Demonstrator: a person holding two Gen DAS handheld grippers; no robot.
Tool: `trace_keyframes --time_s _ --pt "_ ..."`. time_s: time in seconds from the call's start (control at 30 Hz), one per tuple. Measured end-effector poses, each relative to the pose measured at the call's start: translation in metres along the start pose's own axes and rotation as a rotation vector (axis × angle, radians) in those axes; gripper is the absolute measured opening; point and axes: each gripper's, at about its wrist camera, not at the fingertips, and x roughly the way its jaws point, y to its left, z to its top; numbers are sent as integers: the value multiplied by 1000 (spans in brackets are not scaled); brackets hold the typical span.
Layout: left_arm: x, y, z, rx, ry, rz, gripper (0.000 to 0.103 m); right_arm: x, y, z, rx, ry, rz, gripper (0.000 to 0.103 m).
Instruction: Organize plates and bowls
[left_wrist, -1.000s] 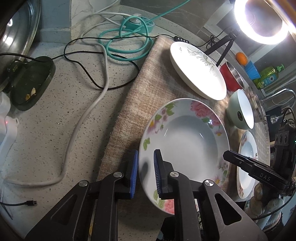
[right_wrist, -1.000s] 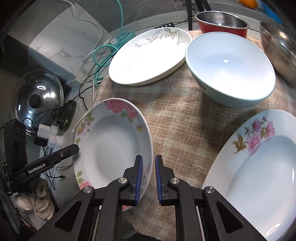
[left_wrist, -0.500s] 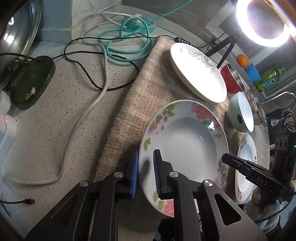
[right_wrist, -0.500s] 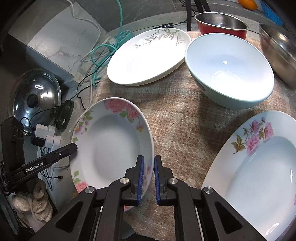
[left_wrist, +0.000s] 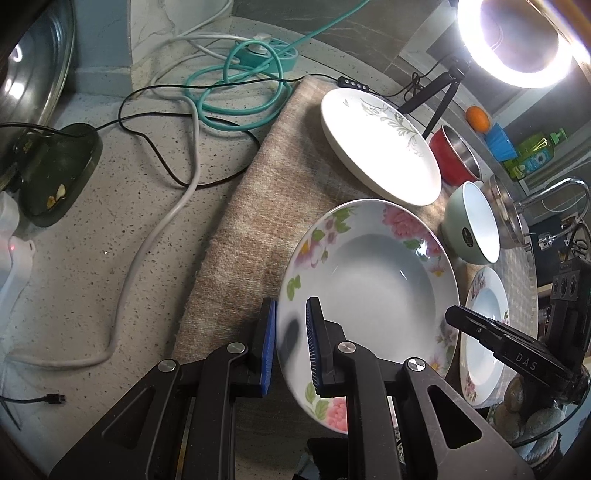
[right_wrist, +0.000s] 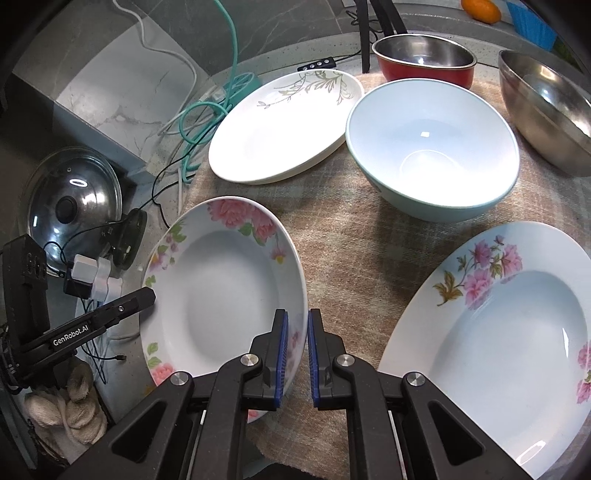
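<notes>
A deep plate with pink flowers on its rim (left_wrist: 369, 288) (right_wrist: 225, 295) is held between both grippers and seems raised a little off the beige cloth (left_wrist: 251, 229). My left gripper (left_wrist: 291, 343) is shut on the plate's left rim. My right gripper (right_wrist: 295, 350) is shut on the opposite rim. Each gripper shows in the other's view, the right gripper (left_wrist: 509, 354) and the left gripper (right_wrist: 92, 325). A second floral plate (right_wrist: 498, 350) (left_wrist: 484, 332) lies on the cloth to the right.
On the cloth behind stand a white leaf-patterned plate (right_wrist: 280, 129), a pale green bowl (right_wrist: 432, 147), a red bowl (right_wrist: 424, 59) and a steel bowl (right_wrist: 546, 110). Cables (left_wrist: 192, 155) cross the counter on the left. A pot lid (right_wrist: 70, 206) leans nearby.
</notes>
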Motion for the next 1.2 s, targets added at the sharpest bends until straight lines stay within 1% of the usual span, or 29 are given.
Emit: trace_keyframes --time_s 0.2,0.47,0.63,0.87,1.2 --pt "-5 -14 -4 12 -9 -4 14 -15 -7 -3 5 -12 5 10" --pt "-7 -46 -13 46 -16 -21 14 -39 -27 -7 20 -29 -3 10" --pt "-5 -68 -19 75 -12 -32 14 -54 -47 -15 50 -35 -8 10" --pt "5 -98 -28 117 20 -56 14 -74 -75 -27 105 -53 -26 10" --pt "16 -139 -34 191 41 -76 14 -92 -116 -44 173 -67 -55 10"
